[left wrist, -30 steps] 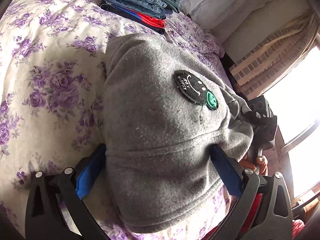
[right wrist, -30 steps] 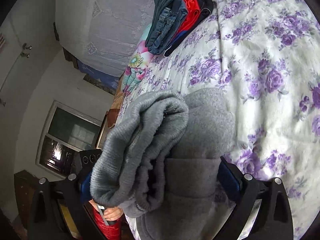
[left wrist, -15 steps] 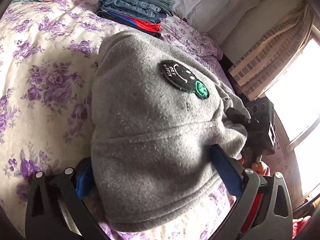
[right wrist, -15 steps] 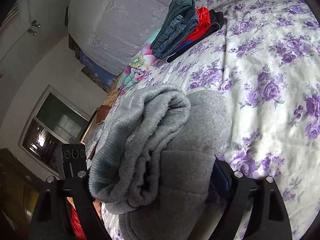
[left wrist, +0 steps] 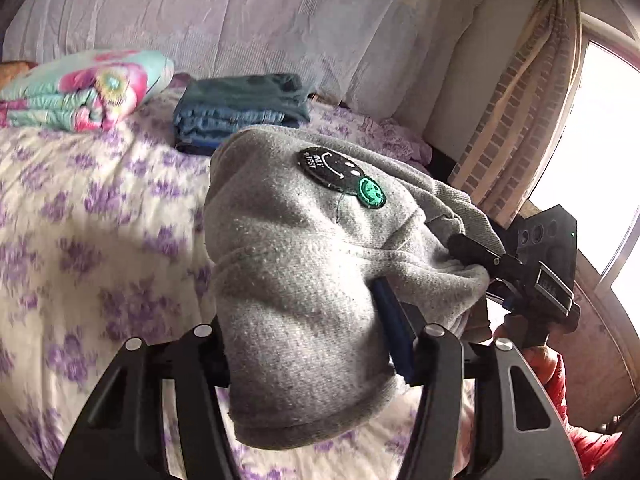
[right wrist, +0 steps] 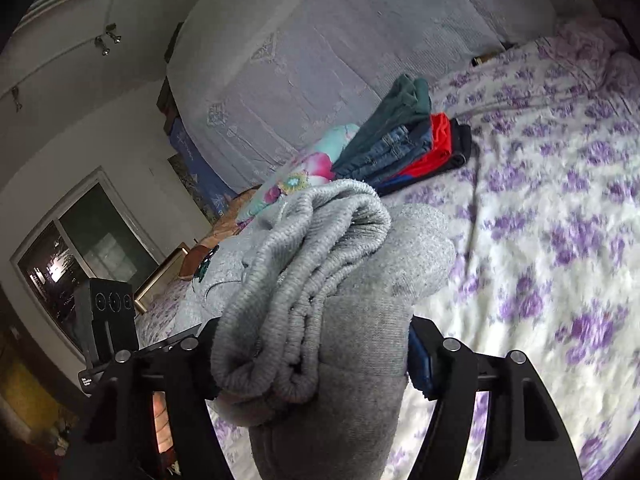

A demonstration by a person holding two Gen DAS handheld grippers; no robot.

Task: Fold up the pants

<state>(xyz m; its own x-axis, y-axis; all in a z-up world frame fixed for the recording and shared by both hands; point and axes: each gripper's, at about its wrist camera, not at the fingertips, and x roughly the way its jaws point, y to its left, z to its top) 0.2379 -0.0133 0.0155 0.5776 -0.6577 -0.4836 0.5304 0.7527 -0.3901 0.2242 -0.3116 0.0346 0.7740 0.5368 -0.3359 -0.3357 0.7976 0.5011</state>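
Both grippers' fingers have just been closing and now clamp the folded gray pants (left wrist: 304, 280): left gripper (left wrist: 308, 344), right gripper (right wrist: 312, 356), held above the flowered bed (right wrist: 560, 240).

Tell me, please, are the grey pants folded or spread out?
Folded: the pants form a thick bundle, with stacked layers showing at the waistband.

Both wrist cams close, facing pants (left wrist: 304, 280) & bed (right wrist: 560, 200).
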